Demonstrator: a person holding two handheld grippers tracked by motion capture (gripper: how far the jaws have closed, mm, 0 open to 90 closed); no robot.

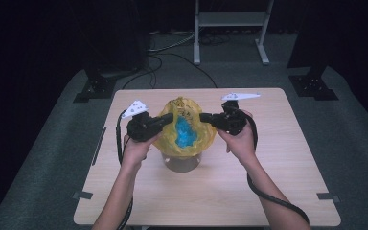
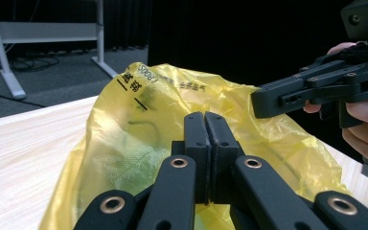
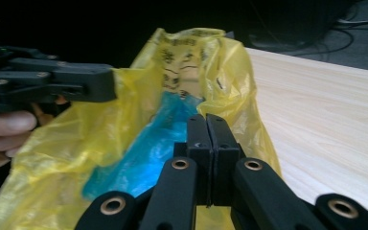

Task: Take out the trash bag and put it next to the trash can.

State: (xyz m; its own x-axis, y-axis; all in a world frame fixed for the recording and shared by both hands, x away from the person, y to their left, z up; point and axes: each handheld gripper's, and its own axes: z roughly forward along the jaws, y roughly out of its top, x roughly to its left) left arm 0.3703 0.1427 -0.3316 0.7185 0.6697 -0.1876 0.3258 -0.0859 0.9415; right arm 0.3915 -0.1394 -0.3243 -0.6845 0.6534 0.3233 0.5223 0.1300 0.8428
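A yellow plastic bag (image 1: 206, 136) with black print stands mouth up over a clear round container (image 1: 182, 163) at the table's middle. A blue plastic item (image 1: 186, 132) lies inside it. My left gripper (image 1: 170, 118) is shut on the bag's left rim and my right gripper (image 1: 204, 116) is shut on the right rim, so the mouth is held apart. In the left gripper view my jaws (image 2: 204, 117) meet over the yellow bag (image 2: 139, 139), with the right gripper (image 2: 264, 103) opposite. In the right gripper view my jaws (image 3: 206, 120) pinch the bag (image 3: 230, 67) above the blue item (image 3: 148, 153); the left gripper (image 3: 109, 85) faces them.
The light wooden table (image 1: 278, 167) has bare surface all round the bag. Behind it lie cables on grey carpet, a white metal frame (image 1: 230, 19) and black stand bases (image 1: 93, 88) at both sides. A cable trails from each gripper toward the front edge.
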